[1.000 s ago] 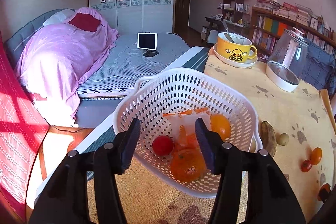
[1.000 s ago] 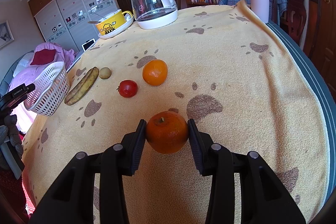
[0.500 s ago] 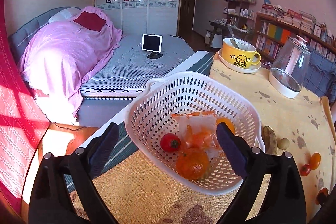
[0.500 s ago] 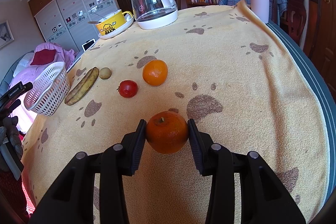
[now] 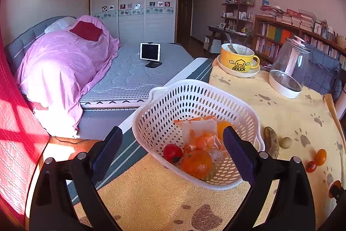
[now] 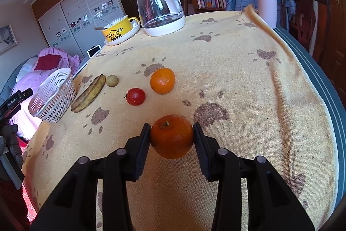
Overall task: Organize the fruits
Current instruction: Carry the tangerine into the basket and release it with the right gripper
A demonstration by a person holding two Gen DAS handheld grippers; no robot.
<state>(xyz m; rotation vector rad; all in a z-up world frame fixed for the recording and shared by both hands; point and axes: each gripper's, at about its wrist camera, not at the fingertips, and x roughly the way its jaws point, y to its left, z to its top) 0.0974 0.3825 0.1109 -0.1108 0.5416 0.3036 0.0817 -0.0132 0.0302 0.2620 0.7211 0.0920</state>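
Right gripper [image 6: 172,136] clamped on an orange [image 6: 172,136], one pad on each flank at the widest part, stem scar facing up and slightly left. Held near the front of the yellow paw-print cloth [image 6: 248,83]; impossible to tell whether resting on the cloth or just above it.

Probably firm under a thin skin with a little give, moderately heavy for its size, round and so inclined to roll or pivot between flat pads. Best kept gripped across the middle as now; a hold nearer the top or bottom would likely squirt out. No need for a hard squeeze, since bruising seems the only real risk.

Left gripper [image 5: 172,149] spread wide and empty, pads standing either side of the near rim of a white basket [image 5: 190,92] at the left edge of the table. Inside the basket: an orange, a small tomato and a clear packet of orange pieces. Basket looks light, perforated plastic, easy to shove or tip, sitting close to the table edge, so worth steadying by the rim during a drop.

Loose on the cloth, farther out: a second orange [image 6: 162,80], a tomato [image 6: 135,96], a spotted banana [image 6: 89,93] and a small brownish round fruit [image 6: 112,80]. Banana likely soft and overripe; middle of its length the safer hold. Tomato thin-skinned, wants a gentle pinch.
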